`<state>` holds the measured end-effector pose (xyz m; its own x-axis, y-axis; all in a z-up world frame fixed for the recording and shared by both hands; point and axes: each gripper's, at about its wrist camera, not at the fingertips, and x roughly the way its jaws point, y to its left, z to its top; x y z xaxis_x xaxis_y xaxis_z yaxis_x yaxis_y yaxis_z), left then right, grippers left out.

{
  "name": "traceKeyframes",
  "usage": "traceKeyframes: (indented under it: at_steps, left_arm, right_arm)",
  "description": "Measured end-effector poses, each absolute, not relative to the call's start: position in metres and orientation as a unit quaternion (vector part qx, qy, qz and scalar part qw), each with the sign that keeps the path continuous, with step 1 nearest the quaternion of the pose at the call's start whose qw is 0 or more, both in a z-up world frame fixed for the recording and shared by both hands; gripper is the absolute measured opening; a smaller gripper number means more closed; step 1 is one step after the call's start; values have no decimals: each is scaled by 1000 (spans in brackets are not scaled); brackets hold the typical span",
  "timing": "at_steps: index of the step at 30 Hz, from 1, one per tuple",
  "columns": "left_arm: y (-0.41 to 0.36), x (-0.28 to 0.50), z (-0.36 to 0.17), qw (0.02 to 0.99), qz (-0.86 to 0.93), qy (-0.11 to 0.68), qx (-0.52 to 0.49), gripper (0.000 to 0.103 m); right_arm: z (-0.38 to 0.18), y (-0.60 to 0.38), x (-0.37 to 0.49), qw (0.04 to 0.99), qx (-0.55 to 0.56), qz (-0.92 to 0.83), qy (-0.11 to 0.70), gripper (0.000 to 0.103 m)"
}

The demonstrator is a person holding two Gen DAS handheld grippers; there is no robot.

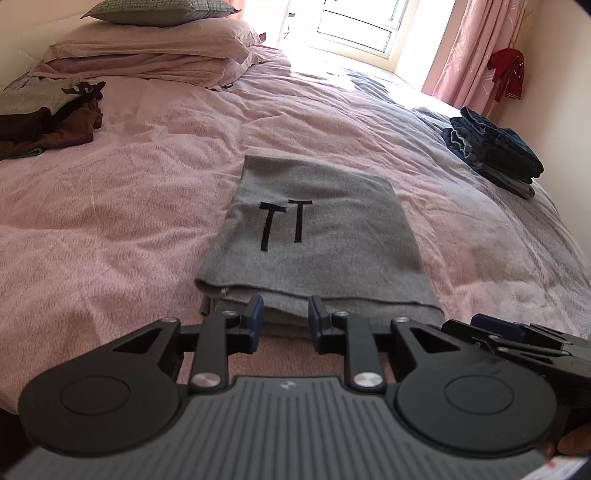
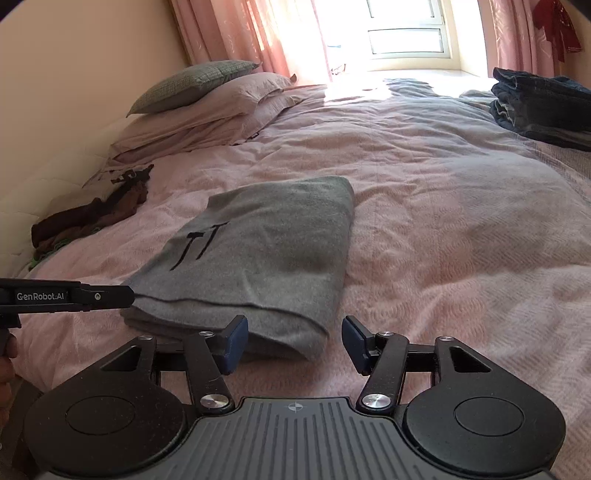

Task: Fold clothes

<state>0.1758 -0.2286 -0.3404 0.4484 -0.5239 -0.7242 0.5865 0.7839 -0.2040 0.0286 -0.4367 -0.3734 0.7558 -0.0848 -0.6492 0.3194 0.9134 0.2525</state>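
A wide bed covered by a wrinkled pink quilted bedspread (image 1: 122, 206) fills both views. At its head, 3 pillows are stacked: 2 pale pink ones (image 2: 207, 110) under 1 grey-green checked pillow (image 2: 192, 83). The folded grey knitted garment with 2 black T shapes (image 1: 317, 236) is laid flat in the middle of the bed, its layered near edge just in front of both grippers. A stack of folded dark blue denim clothes (image 1: 495, 151) is seen well apart near the bed's far right side, and a loose heap of brown and dark clothes (image 1: 48, 125) near the left side. Pink curtains (image 2: 236, 33) are hung beside the bright window. The left gripper (image 1: 285, 321) is held low at the garment's near edge, its blue-padded fingers narrowly parted and empty. The right gripper (image 2: 291, 341) is held at the garment's near right corner, fingers spread wide, nothing between them.
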Motion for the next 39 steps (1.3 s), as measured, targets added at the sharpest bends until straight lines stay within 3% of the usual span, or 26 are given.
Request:
traceKeyframes:
  at_steps: [3, 11, 19, 25, 32, 39]
  left_arm:
    - [-217, 166, -346, 844, -331, 423, 4, 32]
    - [-194, 175, -404, 771, -317, 496, -244, 36]
    - [-192, 187, -437, 748, -262, 471, -388, 39]
    - [-188, 180, -443, 752, -258, 438, -420, 49]
    - [-194, 173, -444, 765, -233, 436, -412, 51]
    - [-208, 182, -446, 765, -199, 431, -434, 69]
  right_arm:
    - [-375, -439, 16, 917, 188, -118, 331, 54]
    - [-388, -452, -12, 900, 237, -149, 333, 54]
    - [-389, -478, -17, 895, 254, -171, 325, 54]
    - [-397, -492, -18, 888, 265, -178, 331, 54]
    - [-398, -496, -18, 888, 266, -176, 331, 54]
    - [-399, -501, -15, 888, 268, -177, 330, 54]
